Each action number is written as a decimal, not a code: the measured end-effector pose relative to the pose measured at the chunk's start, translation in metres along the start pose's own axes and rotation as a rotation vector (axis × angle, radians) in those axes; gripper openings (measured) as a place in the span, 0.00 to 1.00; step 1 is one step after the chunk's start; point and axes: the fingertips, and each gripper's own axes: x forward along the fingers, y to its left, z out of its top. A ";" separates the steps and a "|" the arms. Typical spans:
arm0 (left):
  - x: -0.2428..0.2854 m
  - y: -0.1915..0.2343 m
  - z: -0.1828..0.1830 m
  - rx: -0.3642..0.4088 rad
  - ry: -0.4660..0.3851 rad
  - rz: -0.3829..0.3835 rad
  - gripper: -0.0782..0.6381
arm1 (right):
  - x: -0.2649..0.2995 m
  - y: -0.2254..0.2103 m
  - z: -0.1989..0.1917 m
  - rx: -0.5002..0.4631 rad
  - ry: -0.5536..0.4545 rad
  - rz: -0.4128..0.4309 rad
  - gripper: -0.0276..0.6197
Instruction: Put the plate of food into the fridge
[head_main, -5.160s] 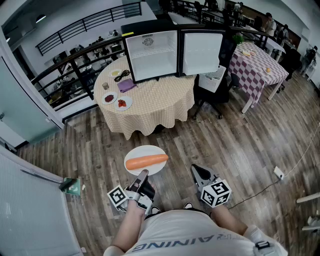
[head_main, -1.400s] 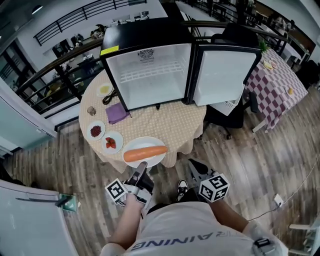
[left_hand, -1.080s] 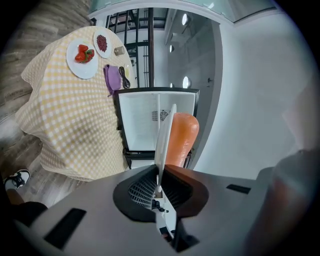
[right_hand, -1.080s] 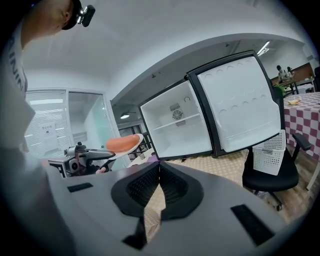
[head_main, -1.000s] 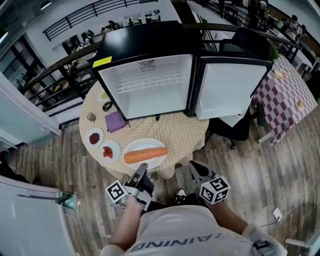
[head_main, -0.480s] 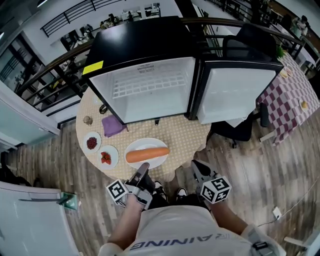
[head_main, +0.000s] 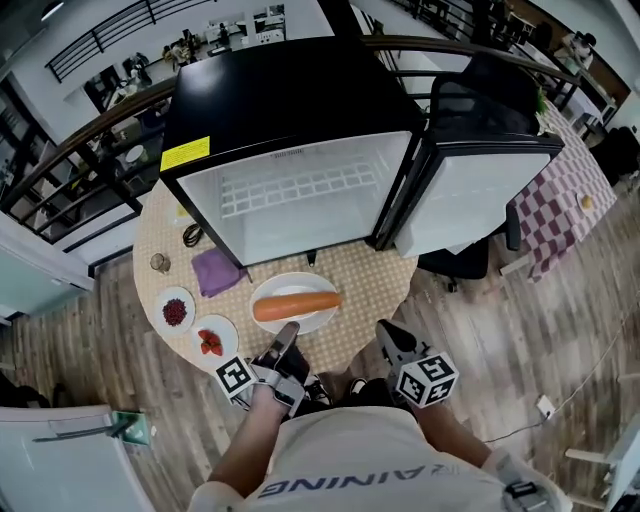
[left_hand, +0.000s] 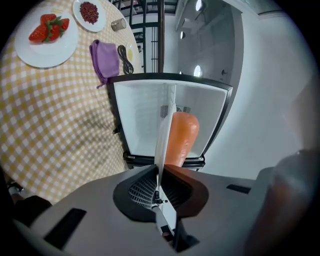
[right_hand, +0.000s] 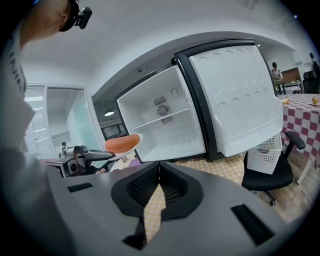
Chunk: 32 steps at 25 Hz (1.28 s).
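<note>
Left hand-held gripper (head_main: 286, 335): clamped narrow on the plate's near rim, in front of the fridge.
Right hand-held gripper (head_main: 386, 334): jaws together, empty, before the fridge's door side.
Plate (head_main: 290, 285): level, carrot (head_main: 296, 306) across it, over the desk (head_main: 352, 275), just short of the fridge opening.
Fridge (head_main: 300, 225): door (head_main: 465, 200) swung wide, shelf (head_main: 290, 190) bare.
Change: the fridge has drawn much nearer; the walk looks done, and reaching in probably remains.
</note>
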 end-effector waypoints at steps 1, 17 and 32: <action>0.002 0.003 0.004 0.005 0.008 0.005 0.15 | 0.003 0.003 0.000 0.002 0.001 -0.004 0.08; 0.106 0.032 0.046 0.120 -0.051 0.080 0.15 | 0.014 -0.023 0.015 -0.035 0.019 0.012 0.08; 0.216 0.078 0.086 0.066 -0.143 0.197 0.15 | 0.014 -0.050 0.007 0.007 0.057 0.027 0.08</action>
